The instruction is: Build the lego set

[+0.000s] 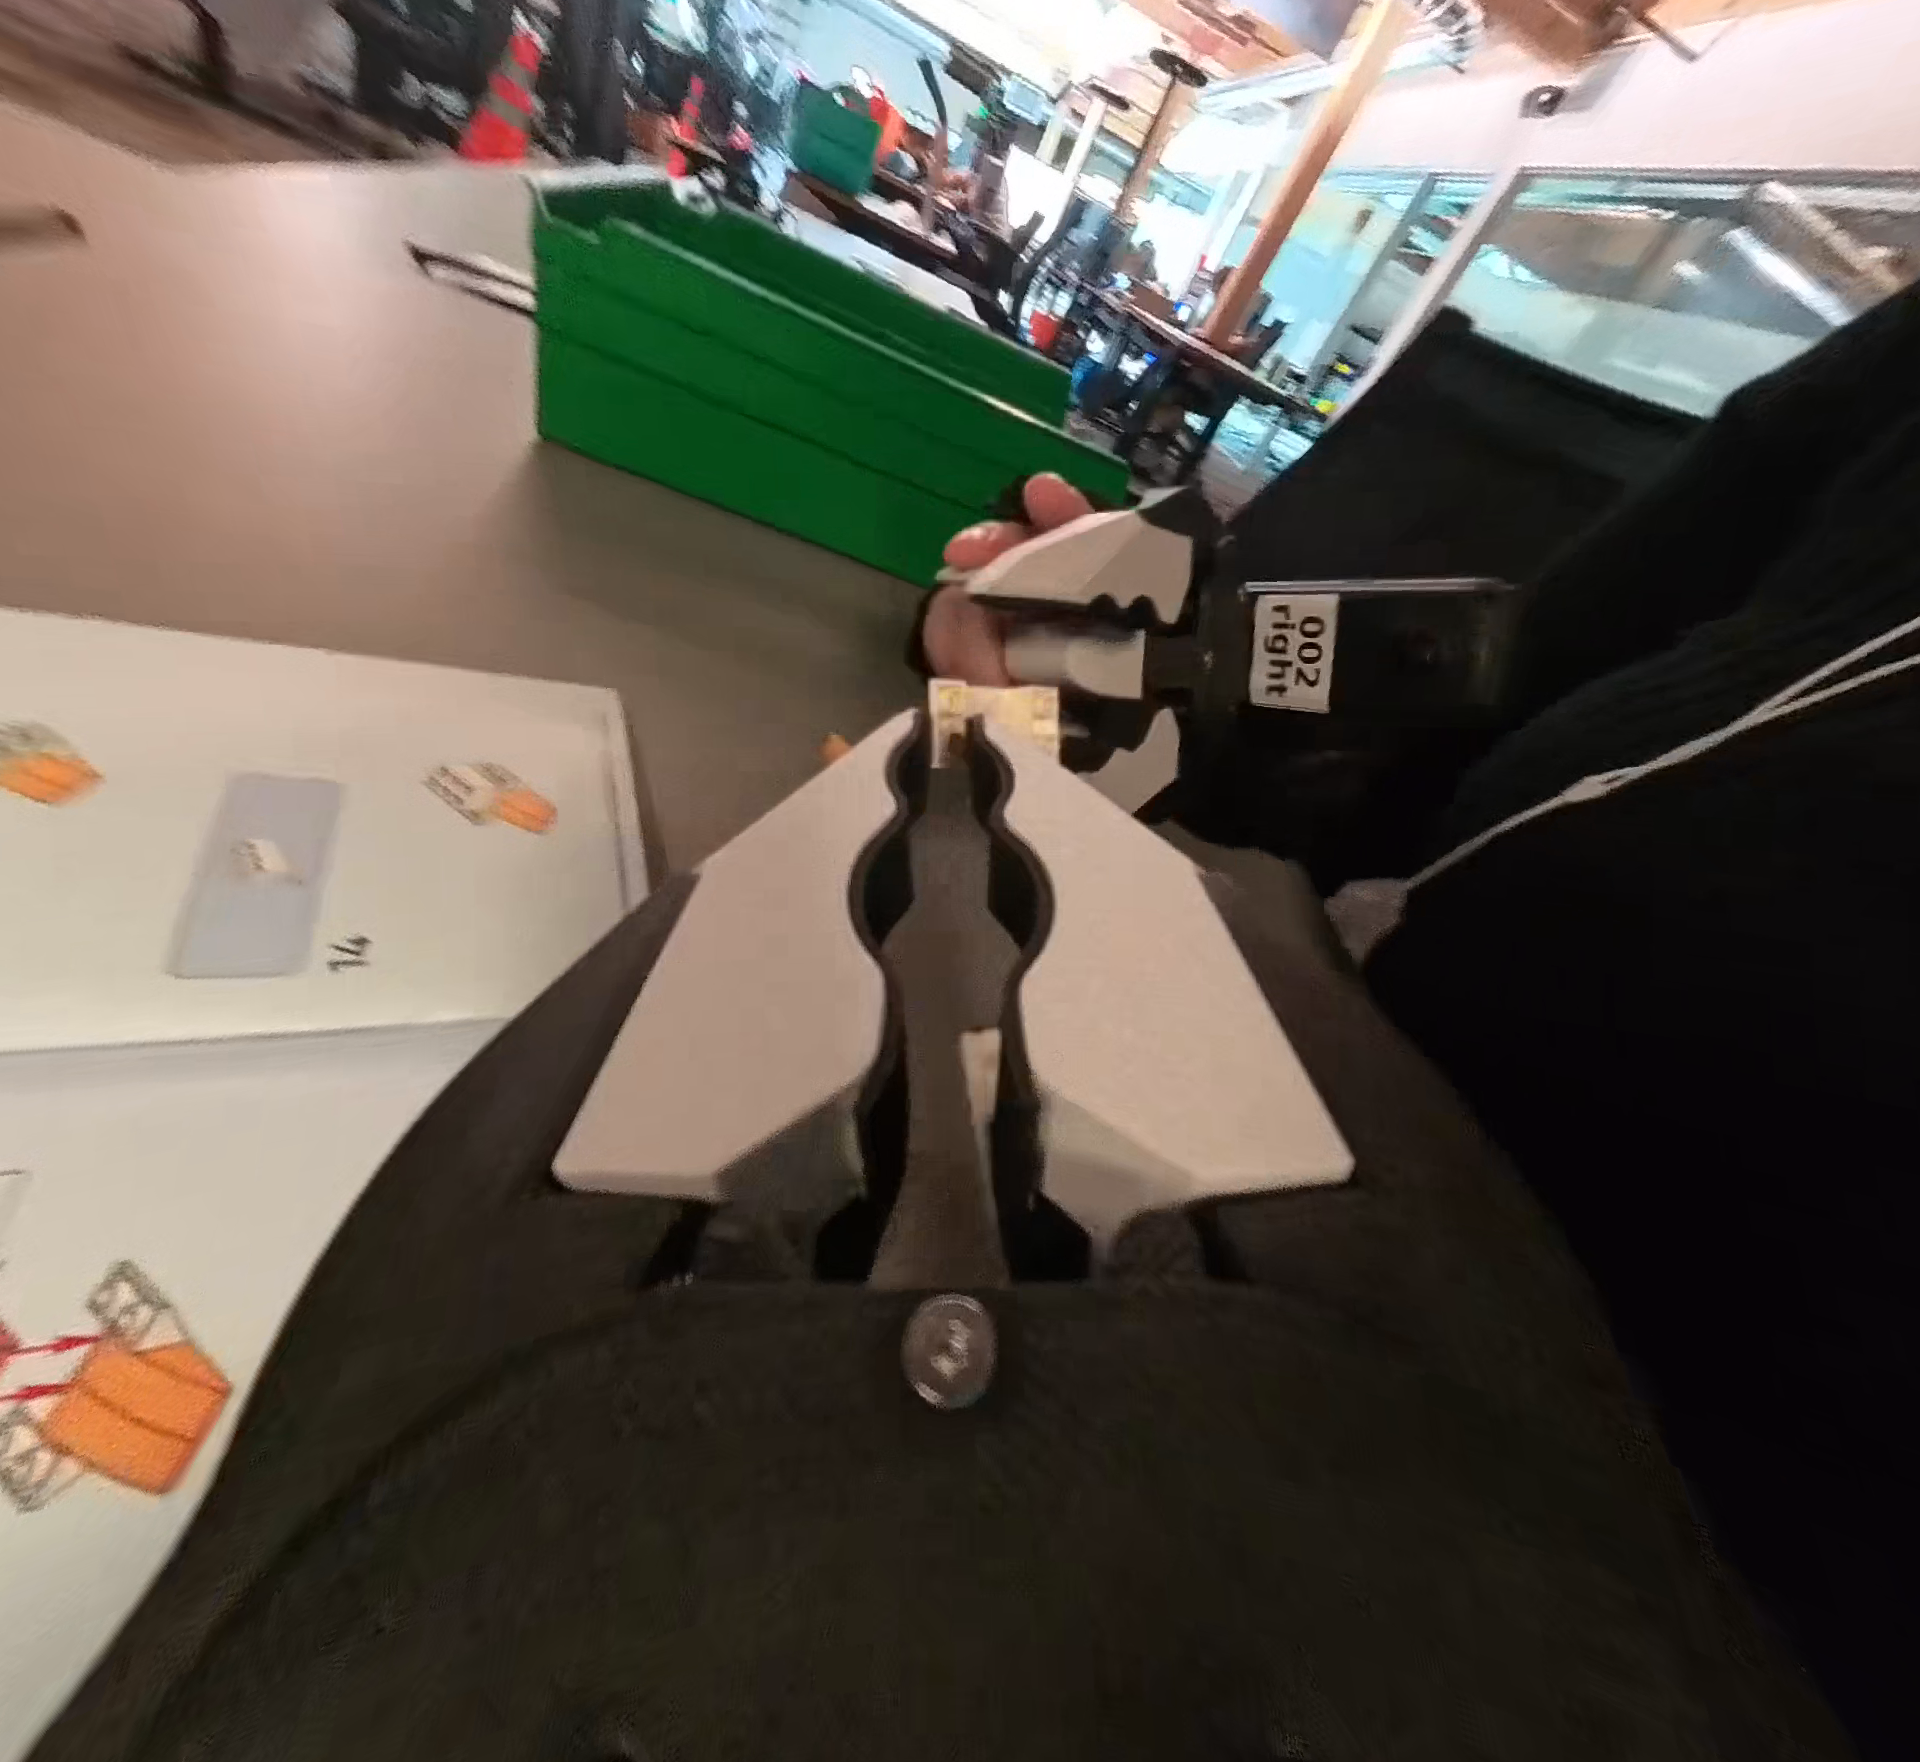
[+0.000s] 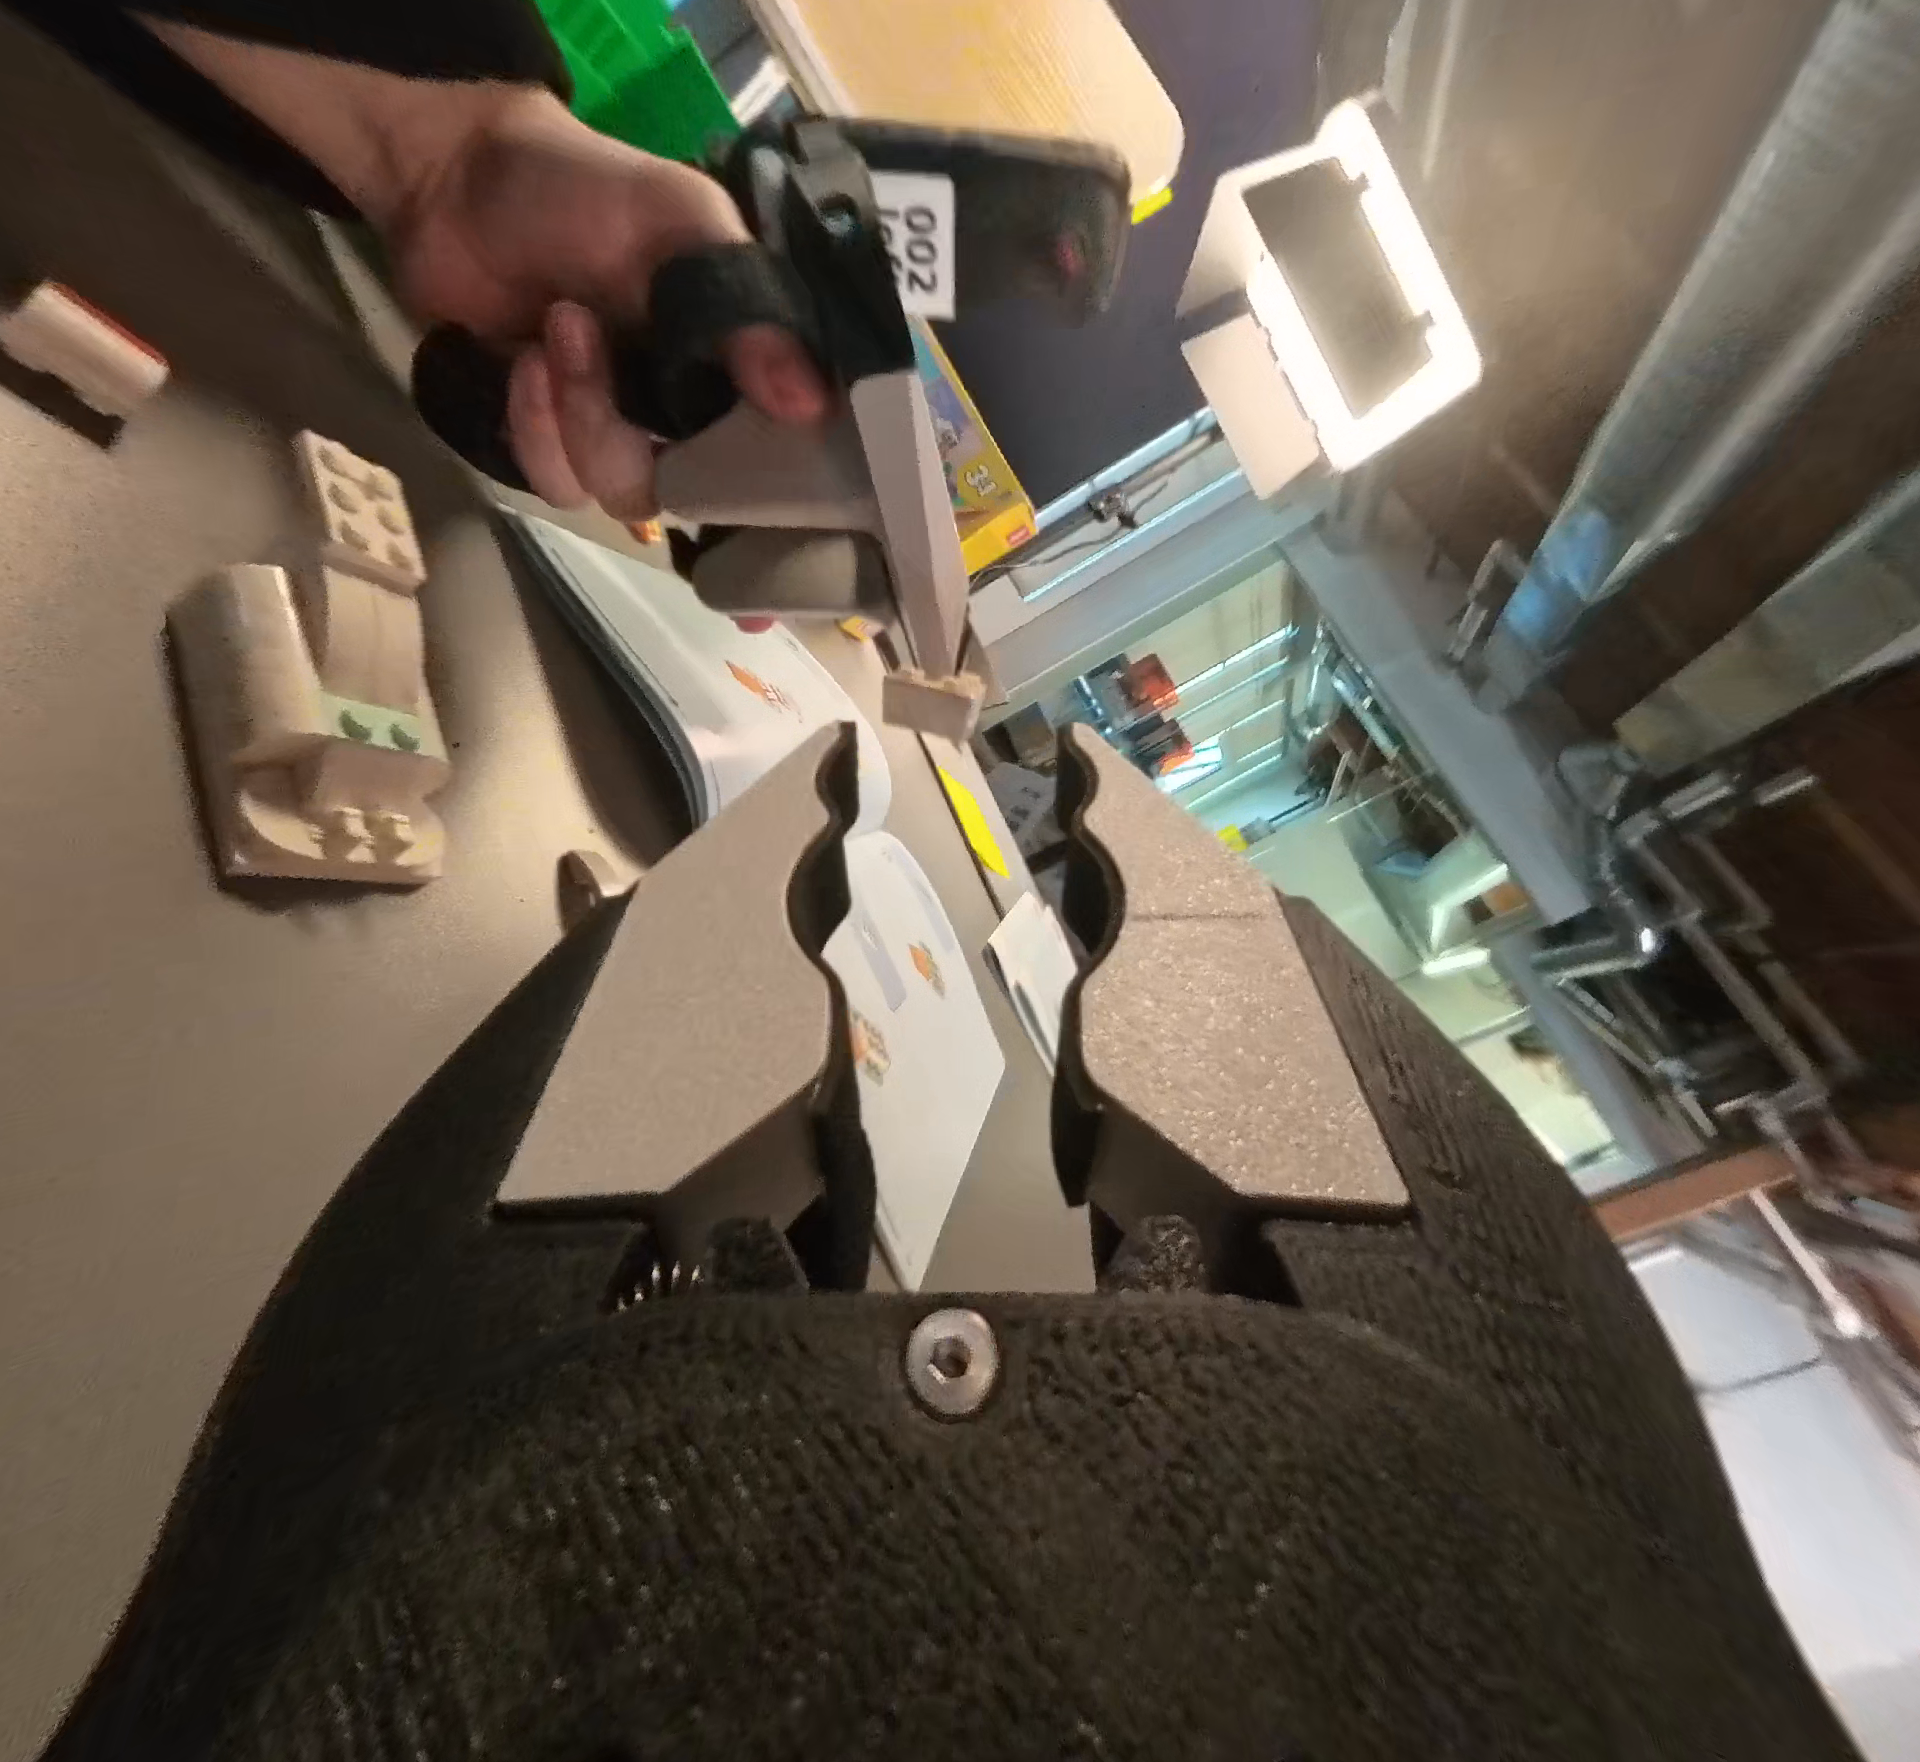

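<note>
1. Two grippers meet in the left wrist view. The left gripper (image 1: 961,741) has its fingers pressed together on a small white lego piece (image 1: 992,713) at their tips, held above the grey table (image 1: 312,424). The right gripper (image 1: 1023,632) sits just beyond the piece, its fingers parted. An open instruction booklet (image 1: 312,839) lies at left, and stacked green bins (image 1: 790,393) stand farther back.
2. In the right wrist view, the right gripper (image 2: 961,756) has its fingers spread with nothing between them. Just ahead, the left gripper (image 2: 940,663), held by a hand (image 2: 520,258), is clamped on the lego piece (image 2: 930,699). A partly built white lego assembly (image 2: 312,684) rests on the table (image 2: 156,1037) at left, and the booklet (image 2: 914,1037) shows through the gap.
</note>
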### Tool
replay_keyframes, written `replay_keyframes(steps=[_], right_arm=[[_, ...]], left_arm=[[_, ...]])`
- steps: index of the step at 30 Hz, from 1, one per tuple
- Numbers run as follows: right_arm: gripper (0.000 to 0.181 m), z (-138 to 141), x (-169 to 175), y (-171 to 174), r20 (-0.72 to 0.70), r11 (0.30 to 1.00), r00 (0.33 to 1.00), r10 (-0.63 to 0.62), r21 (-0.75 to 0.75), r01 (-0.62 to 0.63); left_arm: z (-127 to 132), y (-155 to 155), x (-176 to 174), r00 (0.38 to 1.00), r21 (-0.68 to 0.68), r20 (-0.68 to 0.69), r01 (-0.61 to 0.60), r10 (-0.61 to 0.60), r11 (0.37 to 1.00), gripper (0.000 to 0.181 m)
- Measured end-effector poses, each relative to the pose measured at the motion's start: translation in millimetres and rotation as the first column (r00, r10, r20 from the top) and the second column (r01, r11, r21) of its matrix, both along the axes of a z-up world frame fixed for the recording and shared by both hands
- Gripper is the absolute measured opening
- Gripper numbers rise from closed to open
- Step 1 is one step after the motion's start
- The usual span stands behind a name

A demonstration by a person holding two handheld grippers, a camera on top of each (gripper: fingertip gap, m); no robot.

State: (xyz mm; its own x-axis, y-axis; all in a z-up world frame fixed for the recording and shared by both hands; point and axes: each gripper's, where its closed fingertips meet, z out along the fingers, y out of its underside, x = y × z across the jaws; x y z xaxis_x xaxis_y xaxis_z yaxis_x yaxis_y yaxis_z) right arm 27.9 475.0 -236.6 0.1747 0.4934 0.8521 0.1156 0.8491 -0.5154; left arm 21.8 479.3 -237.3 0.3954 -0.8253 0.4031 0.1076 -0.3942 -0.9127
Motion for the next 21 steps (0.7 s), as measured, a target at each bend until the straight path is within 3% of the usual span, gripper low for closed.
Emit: replay_keyframes(steps=[1, 5, 9, 10, 11, 13, 21], right_arm=[[0.034, -2, -1, -4, 0.01, 0.999, 1.0, 0.002, 0.032, -0.002], [0.018, -10, -7, -11, 0.058, 0.994, 0.998, -0.001, 0.113, -0.006], [0.017, -7, -7, -6, 0.04, 0.994, 0.998, -0.042, 0.099, 0.038], [0.016, -3, -6, -1, 0.018, 0.992, 0.996, -0.083, 0.097, 0.081], [0.016, -1, -6, 4, 0.007, 0.989, 0.993, -0.114, 0.098, 0.113], [0.016, -1, -5, 8, 0.005, 0.987, 0.991, -0.133, 0.094, 0.132], [0.016, 0, -5, 11, -0.007, 0.978, 0.985, -0.174, 0.114, 0.174]], left_arm=[[-3, -2, 1, 1.0, -0.029, 0.003, 0.025, -0.025, 0.999, 0.006], [-9, -9, 10, 0.993, -0.103, 0.033, 0.114, -0.111, 0.988, 0.006], [-9, -8, 11, 0.993, -0.112, 0.062, 0.108, -0.102, 0.988, 0.006], [-7, -5, 10, 0.994, -0.096, 0.074, 0.085, -0.078, 0.992, 0.014], [-5, -3, 10, 0.995, -0.085, 0.082, 0.061, -0.054, 0.995, 0.037], [-6, 0, 14, 0.997, -0.07, 0.071, 0.037, -0.032, 0.997, 0.065], [-1, 8, 21, 0.994, 0.134, -0.025, -0.104, 0.108, 0.986, 0.034]])
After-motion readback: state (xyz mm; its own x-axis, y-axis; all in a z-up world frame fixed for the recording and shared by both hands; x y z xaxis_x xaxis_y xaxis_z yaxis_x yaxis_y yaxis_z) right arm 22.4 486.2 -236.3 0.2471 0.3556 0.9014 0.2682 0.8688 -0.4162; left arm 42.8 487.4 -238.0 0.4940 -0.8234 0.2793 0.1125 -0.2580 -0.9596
